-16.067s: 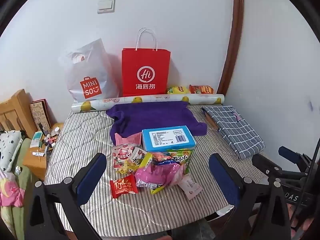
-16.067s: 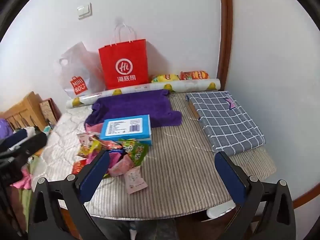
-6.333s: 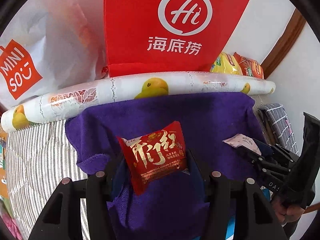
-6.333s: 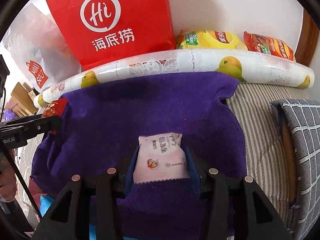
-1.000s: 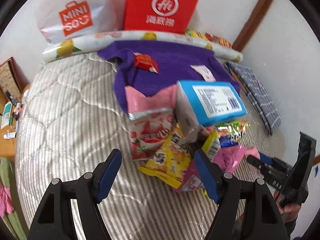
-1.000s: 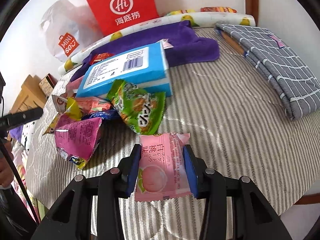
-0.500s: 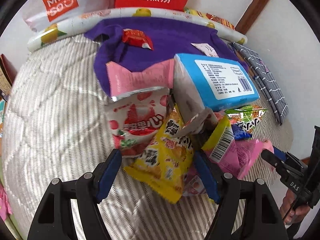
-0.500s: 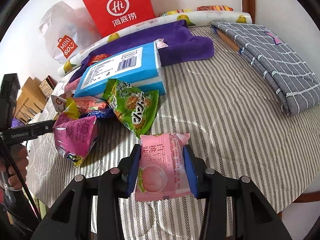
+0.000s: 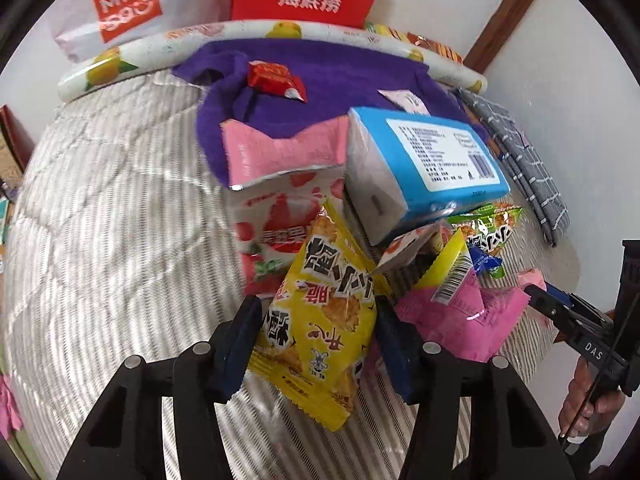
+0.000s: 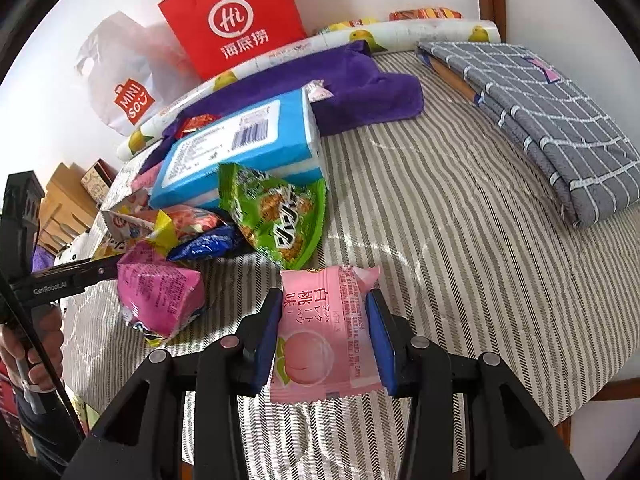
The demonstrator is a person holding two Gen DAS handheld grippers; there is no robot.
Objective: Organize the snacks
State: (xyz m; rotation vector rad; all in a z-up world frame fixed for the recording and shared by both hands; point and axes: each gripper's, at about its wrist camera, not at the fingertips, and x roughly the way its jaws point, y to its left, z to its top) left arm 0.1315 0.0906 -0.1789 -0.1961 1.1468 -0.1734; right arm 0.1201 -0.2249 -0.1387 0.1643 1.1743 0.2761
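My left gripper (image 9: pixel 316 320) is shut on a yellow cracker packet (image 9: pixel 320 316) at the near edge of the snack pile. My right gripper (image 10: pixel 324 320) is shut on a pink peach packet (image 10: pixel 320 336) just above the striped table. The pile holds a strawberry packet (image 9: pixel 276 224), a magenta packet (image 10: pixel 158 300), a green packet (image 10: pixel 280 212) and a blue one (image 10: pixel 204 244). A red packet (image 9: pixel 274 80) and a small pink-white packet (image 9: pixel 404 100) lie on the purple towel (image 9: pixel 320 76).
A blue tissue box (image 9: pixel 424 168) stands beside the pile. A red paper bag (image 10: pixel 236 16), a white Miniso bag (image 10: pixel 120 76) and a fruit-print roll (image 9: pixel 256 36) line the back wall. A folded grey checked cloth (image 10: pixel 552 112) lies at the right.
My left gripper moved forward into the pile and closed on the yellow cracker packet. My right gripper still holds the pink peach packet and has barely moved.
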